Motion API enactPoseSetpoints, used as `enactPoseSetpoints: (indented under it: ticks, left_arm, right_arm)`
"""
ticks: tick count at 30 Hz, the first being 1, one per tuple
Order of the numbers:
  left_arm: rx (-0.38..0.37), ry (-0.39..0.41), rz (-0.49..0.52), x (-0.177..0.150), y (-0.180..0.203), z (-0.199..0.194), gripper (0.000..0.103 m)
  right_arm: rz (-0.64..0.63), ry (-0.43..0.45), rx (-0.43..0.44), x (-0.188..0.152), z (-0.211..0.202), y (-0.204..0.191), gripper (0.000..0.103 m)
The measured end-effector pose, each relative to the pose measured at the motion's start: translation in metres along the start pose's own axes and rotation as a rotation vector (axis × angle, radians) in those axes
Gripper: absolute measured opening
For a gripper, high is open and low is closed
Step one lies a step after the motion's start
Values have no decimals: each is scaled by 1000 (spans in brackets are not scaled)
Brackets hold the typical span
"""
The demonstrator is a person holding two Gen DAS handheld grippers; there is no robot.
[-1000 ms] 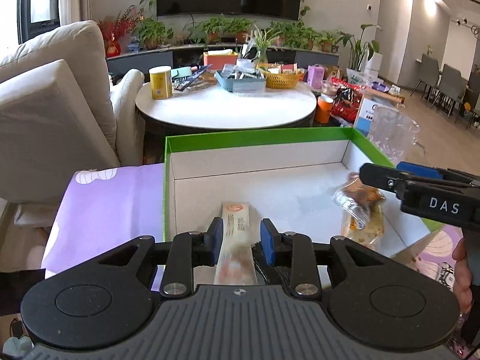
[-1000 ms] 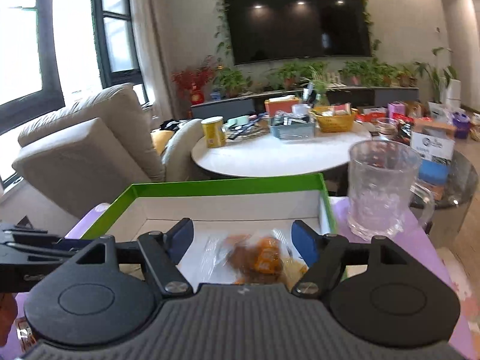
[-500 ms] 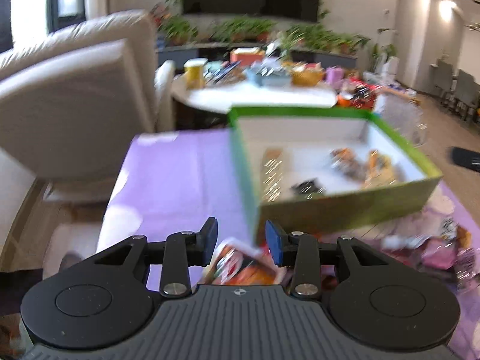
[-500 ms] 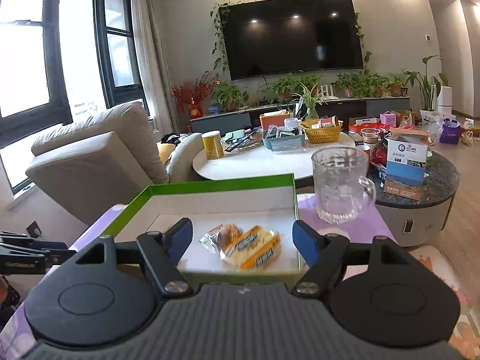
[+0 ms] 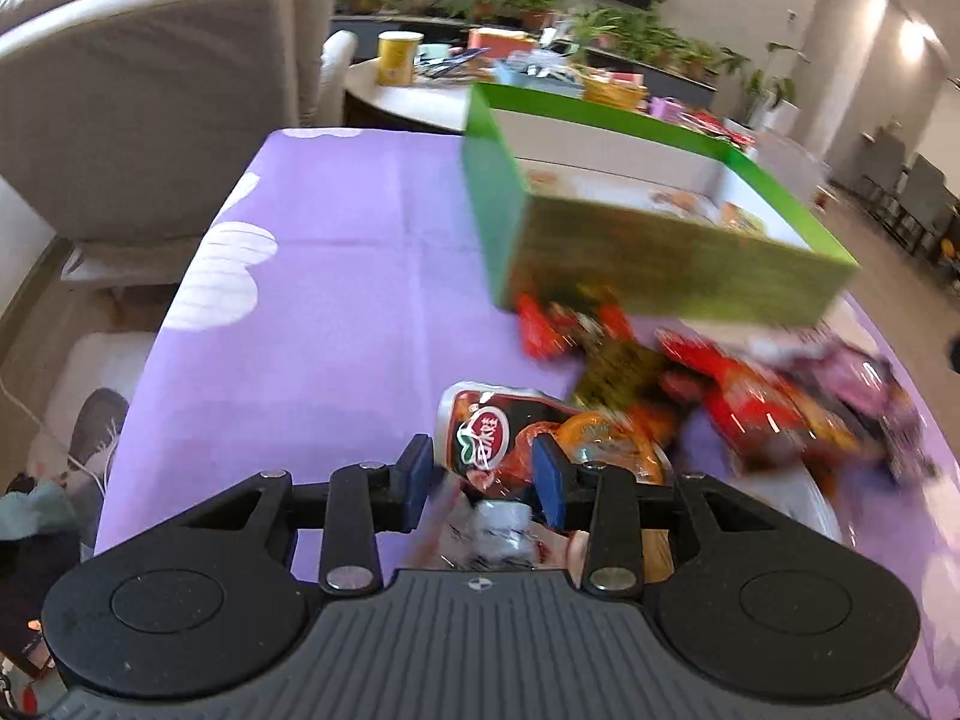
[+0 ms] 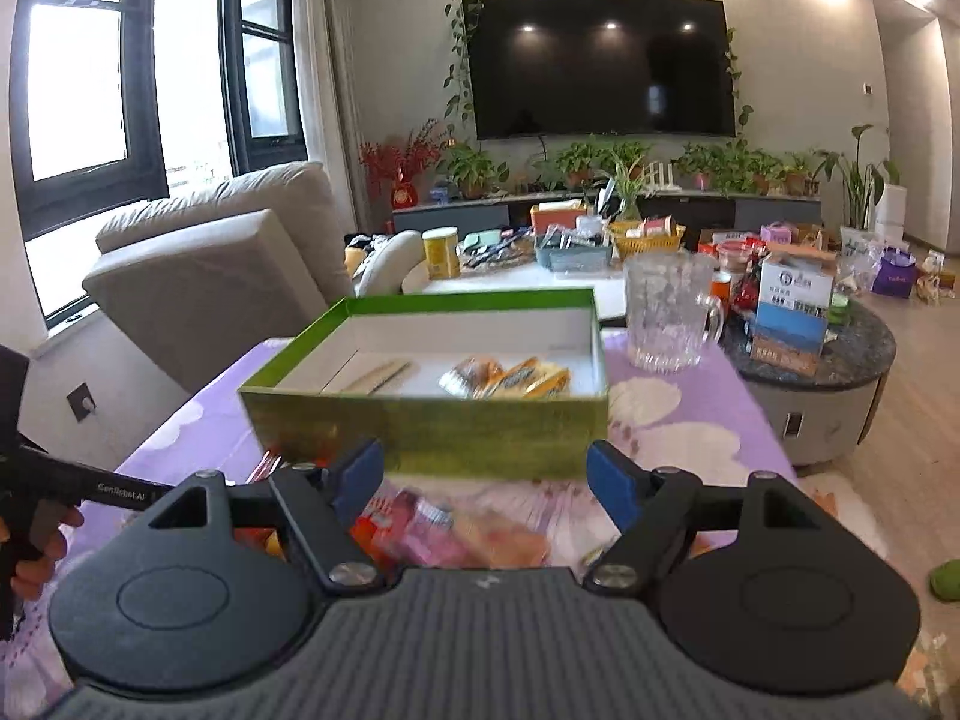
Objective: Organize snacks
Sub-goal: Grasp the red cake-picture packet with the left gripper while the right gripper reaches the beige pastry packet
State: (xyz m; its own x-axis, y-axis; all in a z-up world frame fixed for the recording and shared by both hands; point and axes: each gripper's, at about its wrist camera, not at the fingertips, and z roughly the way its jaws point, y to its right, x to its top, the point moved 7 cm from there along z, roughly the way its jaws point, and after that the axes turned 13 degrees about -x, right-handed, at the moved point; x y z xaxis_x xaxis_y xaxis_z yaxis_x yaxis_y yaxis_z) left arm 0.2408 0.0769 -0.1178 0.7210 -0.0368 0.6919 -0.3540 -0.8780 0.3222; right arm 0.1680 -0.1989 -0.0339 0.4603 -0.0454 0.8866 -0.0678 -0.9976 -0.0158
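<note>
A green box (image 5: 672, 264) with a white inside stands on the purple tablecloth and holds a tan stick pack (image 6: 378, 373) and several wrapped snacks (image 6: 510, 377). A heap of loose snack packets (image 5: 750, 396) lies in front of it. My left gripper (image 5: 483, 474) is open over a dark red pouch (image 5: 498, 438) at the near edge of the heap. My right gripper (image 6: 485, 480) is wide open and empty above blurred pink and orange packets (image 6: 444, 531), in front of the box (image 6: 432, 420).
A glass mug (image 6: 669, 309) stands right of the box. A beige armchair (image 5: 156, 90) is at the left. A round white table (image 6: 510, 282) with clutter stands behind. A dark round side table (image 6: 840, 360) is at the right.
My left gripper let go of the stick pack in the box, pulled back and now hangs over the snack heap. My right gripper also backed away from the box, still open.
</note>
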Motion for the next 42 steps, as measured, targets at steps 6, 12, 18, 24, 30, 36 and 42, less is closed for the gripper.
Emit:
enactPoseSetpoints:
  ticks: [6,12,18,24,30,36,42]
  left_arm:
    - [21,15,-10,-20,3,-29,33]
    - [33,58,5,-20,6,-52,33]
    - [23,26,46,-23,19,-40,35]
    - [109,20,86,-29,15,-32,37]
    - [66,30,23,-30,1,-37,39]
    - [63,26,34,-31,5,-35,39]
    - [60,22,24,-33,7,-38,39]
  right_arm:
    - [-29,-36,156,-22,-15,-27,53]
    - [-215,-28,254,-43,-29,-67,53]
    - [-303,-1,376,-42,-22,-97,53]
    - [-477,-2,501,-42,-4,-129,53]
    - [-602,-154,535,-59,30,-135,53]
    - [-559,-151,536,-74,3,-116,53]
    - [-558,-166,599,-96,-45,-116,53]
